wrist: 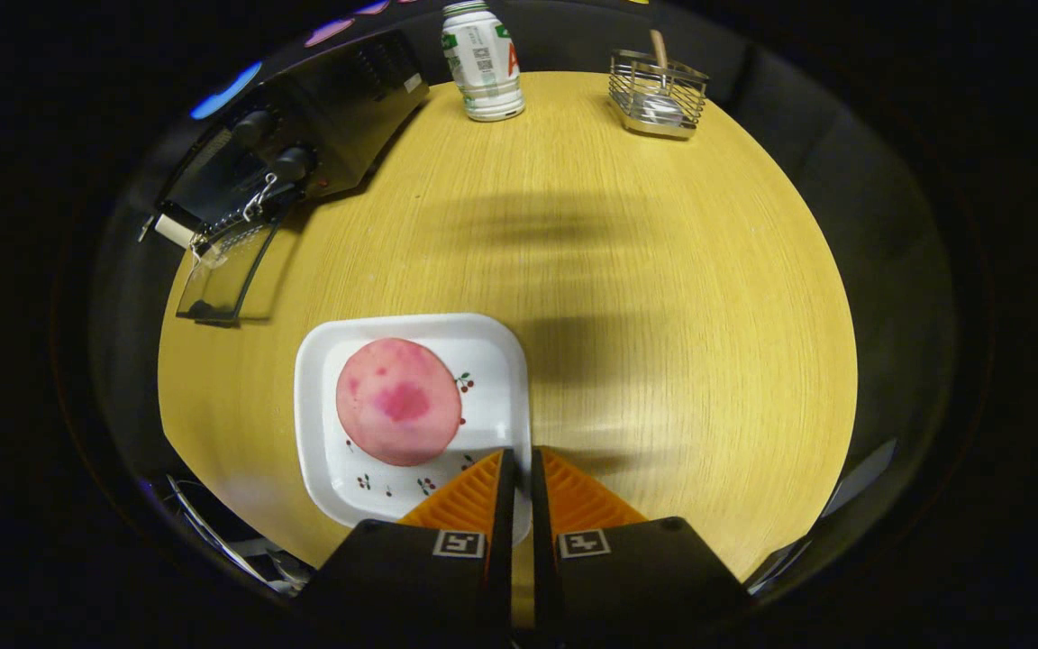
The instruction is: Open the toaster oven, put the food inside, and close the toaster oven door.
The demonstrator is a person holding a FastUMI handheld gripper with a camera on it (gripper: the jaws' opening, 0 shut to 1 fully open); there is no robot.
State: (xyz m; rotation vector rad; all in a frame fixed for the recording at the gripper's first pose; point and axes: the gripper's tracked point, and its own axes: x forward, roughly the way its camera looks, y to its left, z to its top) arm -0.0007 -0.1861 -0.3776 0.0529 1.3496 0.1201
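A round pink food piece lies on a white square plate with small cherry prints, just ahead and left of my fingers. My gripper hovers over the plate's near right edge, its fingers nearly together with nothing between them. The black toaster oven stands at the table's far left. Its glass door hangs down open, with a metal clip and chain at its top.
A white bottle with green print stands at the far side of the round wooden table. A wire basket holding a utensil sits to its right. Dark booth cloth surrounds the table.
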